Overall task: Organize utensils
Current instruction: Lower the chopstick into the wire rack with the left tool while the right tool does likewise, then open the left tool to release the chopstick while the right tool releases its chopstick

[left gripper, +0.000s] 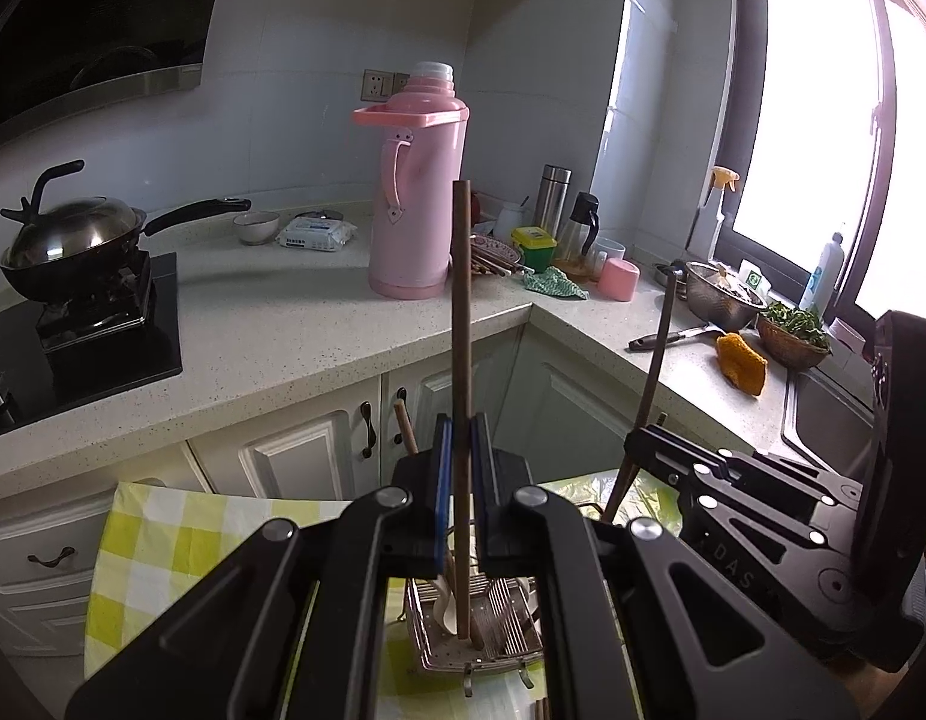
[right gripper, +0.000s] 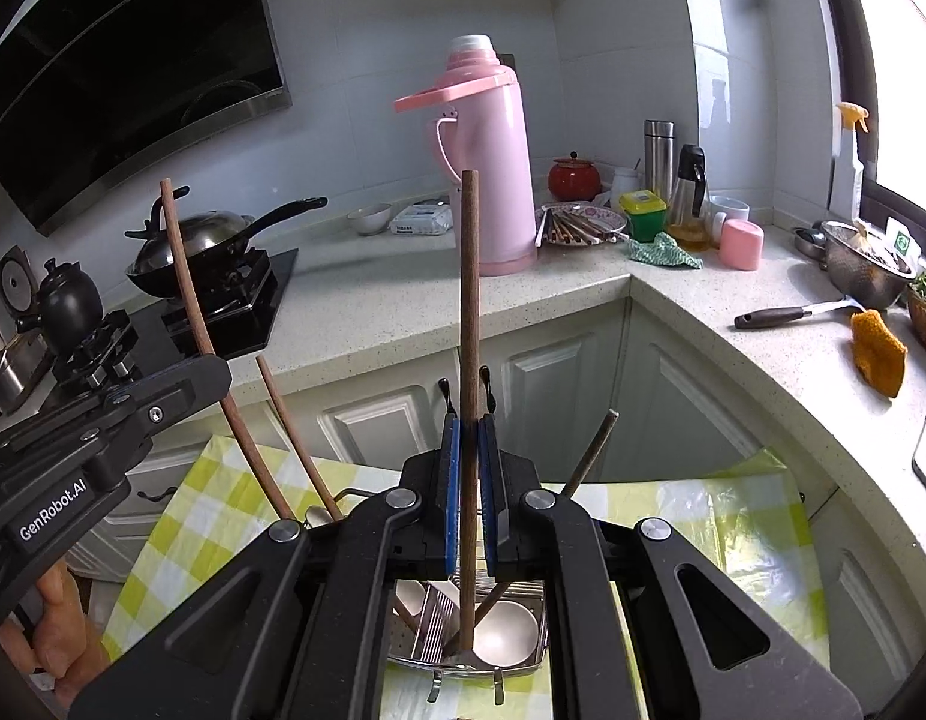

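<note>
Each hand-held gripper, left [left gripper: 461, 468] and right [right gripper: 469, 468], pinches a wooden chopstick [left gripper: 461, 324] upright, tip down over the metal utensil basket [right gripper: 403, 651] on the checked table, probably so it drops in cleanly

The metal rack [left gripper: 439, 654] at 6 o'clock is mostly hidden behind the left hand-held gripper [left gripper: 461, 450]. The sink [left gripper: 823, 414] at 3 o'clock is cut off.

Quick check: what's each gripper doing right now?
Left gripper: shut on a brown stick.
Right gripper: shut on another brown stick.
</note>
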Motion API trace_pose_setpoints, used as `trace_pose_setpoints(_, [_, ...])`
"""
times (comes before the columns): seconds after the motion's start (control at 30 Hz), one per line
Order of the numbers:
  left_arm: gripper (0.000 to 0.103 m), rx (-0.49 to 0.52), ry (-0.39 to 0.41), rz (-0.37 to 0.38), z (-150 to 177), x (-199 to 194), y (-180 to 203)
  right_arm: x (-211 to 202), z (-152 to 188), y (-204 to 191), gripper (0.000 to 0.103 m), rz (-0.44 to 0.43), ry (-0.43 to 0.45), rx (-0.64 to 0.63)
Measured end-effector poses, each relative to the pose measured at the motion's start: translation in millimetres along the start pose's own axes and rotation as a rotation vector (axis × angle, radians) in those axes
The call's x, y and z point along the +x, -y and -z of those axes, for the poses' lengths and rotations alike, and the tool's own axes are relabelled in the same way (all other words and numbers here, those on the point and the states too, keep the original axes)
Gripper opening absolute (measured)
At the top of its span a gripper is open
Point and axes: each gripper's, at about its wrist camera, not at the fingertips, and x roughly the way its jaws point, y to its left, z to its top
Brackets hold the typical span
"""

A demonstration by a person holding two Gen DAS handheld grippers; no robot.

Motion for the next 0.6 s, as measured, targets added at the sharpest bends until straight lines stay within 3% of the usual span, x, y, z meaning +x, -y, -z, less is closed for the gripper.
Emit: trace_pose_setpoints(0.6, [0.006,-0.027,-0.041,-0.016,21,16,-2,22,25,2,0.008,-0.002,-0.043,0.028])
